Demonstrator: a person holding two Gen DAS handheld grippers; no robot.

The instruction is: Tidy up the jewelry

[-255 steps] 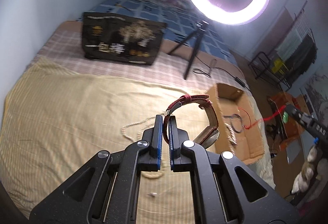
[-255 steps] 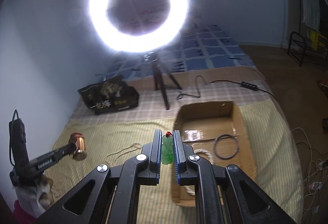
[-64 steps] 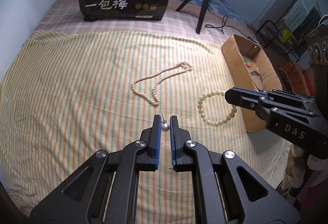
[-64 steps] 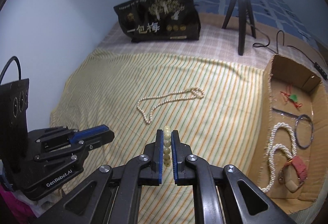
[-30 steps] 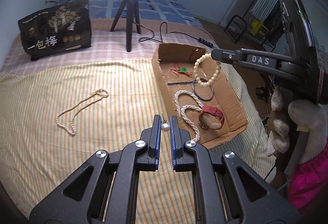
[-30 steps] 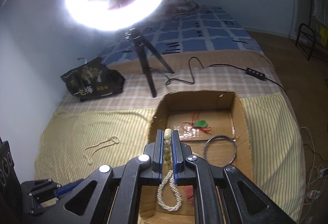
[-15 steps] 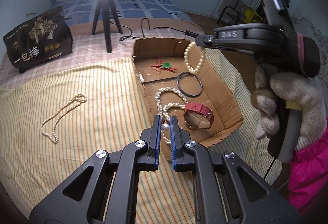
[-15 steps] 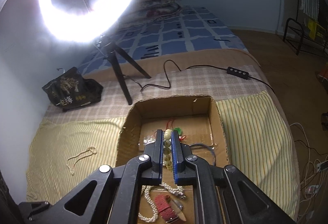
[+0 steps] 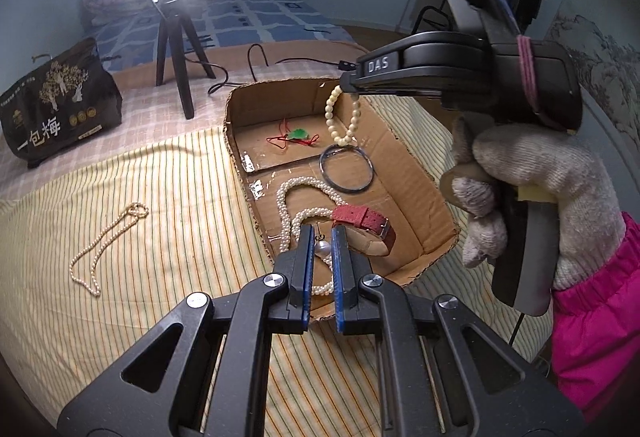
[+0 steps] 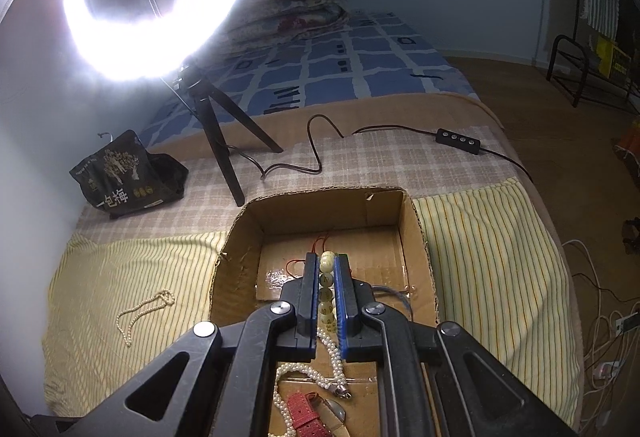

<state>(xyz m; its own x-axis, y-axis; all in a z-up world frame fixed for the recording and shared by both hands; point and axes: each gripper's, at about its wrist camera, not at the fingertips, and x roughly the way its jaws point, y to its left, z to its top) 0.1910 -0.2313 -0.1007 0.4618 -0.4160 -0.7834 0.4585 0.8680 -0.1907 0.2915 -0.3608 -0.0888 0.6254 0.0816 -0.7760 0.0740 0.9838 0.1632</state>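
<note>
On the striped yellow sheet (image 9: 168, 173), at the far left, one thin pearl necklace (image 9: 105, 247) lies outside the cardboard box (image 9: 416, 173) — as far as these views show, the only piece left to collect.

Next comes the left gripper (image 9: 321, 246), its fingers pinching a small pearl earring (image 9: 322, 247) over the near corner of the box, above the coiled pearl strand (image 9: 294, 199) and the red-strapped watch (image 9: 362, 224) already lying inside.

Deeper in the box rest a green pendant on red cord (image 9: 297, 135) and a dark bangle (image 9: 346, 170).

Furthest right, the right gripper (image 9: 349, 86), in a gloved hand (image 9: 536, 193), is clamped on a pale bead bracelet (image 9: 343, 117) that hangs over the box's far half, its lowest bead close to the bangle.

Judging by this, the job is mostly done: four pieces boxed, two poised for release, one necklace waiting on the sheet.
</note>
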